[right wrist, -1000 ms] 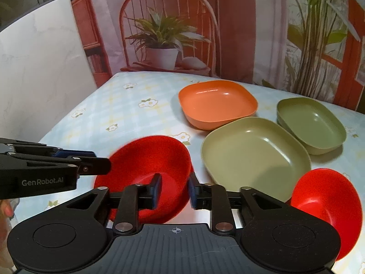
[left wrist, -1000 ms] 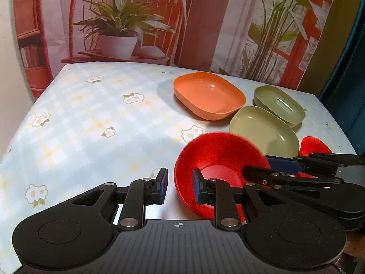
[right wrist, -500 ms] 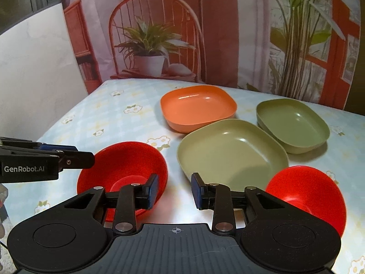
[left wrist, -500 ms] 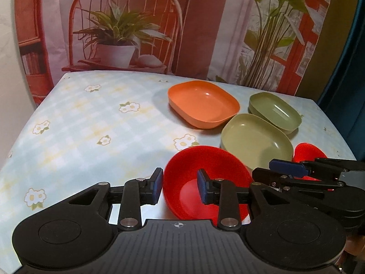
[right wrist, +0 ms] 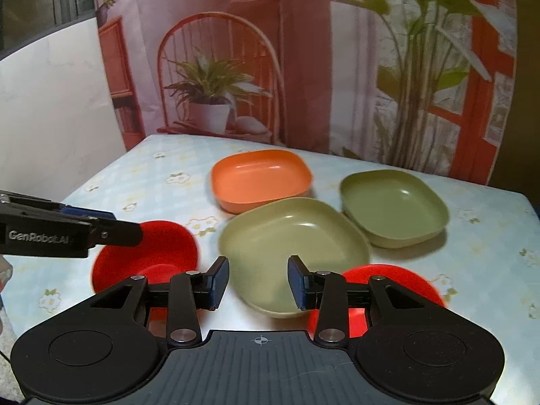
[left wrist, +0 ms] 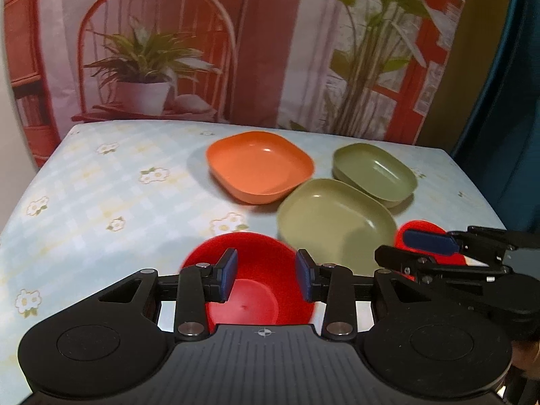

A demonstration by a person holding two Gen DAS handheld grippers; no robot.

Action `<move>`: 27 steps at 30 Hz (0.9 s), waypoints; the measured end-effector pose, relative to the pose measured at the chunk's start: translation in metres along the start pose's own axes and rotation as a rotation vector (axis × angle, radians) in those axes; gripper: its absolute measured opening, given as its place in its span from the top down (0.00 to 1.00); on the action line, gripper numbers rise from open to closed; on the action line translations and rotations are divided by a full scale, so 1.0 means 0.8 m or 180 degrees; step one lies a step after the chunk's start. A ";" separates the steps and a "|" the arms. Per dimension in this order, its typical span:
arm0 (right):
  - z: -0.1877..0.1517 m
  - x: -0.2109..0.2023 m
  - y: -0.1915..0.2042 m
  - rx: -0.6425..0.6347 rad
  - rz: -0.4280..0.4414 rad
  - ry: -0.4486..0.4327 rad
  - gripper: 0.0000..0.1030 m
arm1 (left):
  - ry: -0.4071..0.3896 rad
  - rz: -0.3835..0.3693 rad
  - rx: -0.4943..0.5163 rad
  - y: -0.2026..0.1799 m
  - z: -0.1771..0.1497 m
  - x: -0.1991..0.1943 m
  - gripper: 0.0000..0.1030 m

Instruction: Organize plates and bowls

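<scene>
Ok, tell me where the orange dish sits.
In both wrist views the orange dish sits mid-table toward the far edge, left of the dark green dish, just behind the light green plate.

White lettering reading "GenRobot.AI" runs along the side of the black left gripper [right wrist: 111, 227], seen at the left edge of the right wrist view; the final characters are slightly blurred. No other text, label, number or sign is legible in either view.
</scene>
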State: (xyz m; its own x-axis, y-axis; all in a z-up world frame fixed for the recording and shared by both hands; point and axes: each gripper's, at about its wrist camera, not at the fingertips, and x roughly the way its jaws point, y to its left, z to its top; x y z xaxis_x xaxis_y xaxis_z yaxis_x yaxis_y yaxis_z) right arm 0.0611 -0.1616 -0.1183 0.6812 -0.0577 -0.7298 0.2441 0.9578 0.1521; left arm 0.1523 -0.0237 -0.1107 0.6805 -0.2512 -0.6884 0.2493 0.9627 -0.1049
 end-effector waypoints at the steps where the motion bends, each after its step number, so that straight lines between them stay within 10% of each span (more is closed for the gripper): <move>1: -0.001 -0.002 -0.006 0.0009 -0.0013 -0.0004 0.65 | 0.0006 -0.0015 0.0022 -0.005 0.000 0.001 0.62; 27: -0.020 -0.042 -0.110 0.0122 -0.0204 -0.0071 0.65 | 0.0237 -0.0232 0.0344 -0.098 -0.007 0.035 0.62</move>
State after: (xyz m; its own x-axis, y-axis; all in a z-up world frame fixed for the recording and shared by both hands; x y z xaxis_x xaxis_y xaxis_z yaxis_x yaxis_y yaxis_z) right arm 0.0058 -0.2392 -0.1181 0.6784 -0.1252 -0.7239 0.3136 0.9405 0.1313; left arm 0.1479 -0.1053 -0.1262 0.6058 -0.3081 -0.7336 0.3715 0.9248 -0.0816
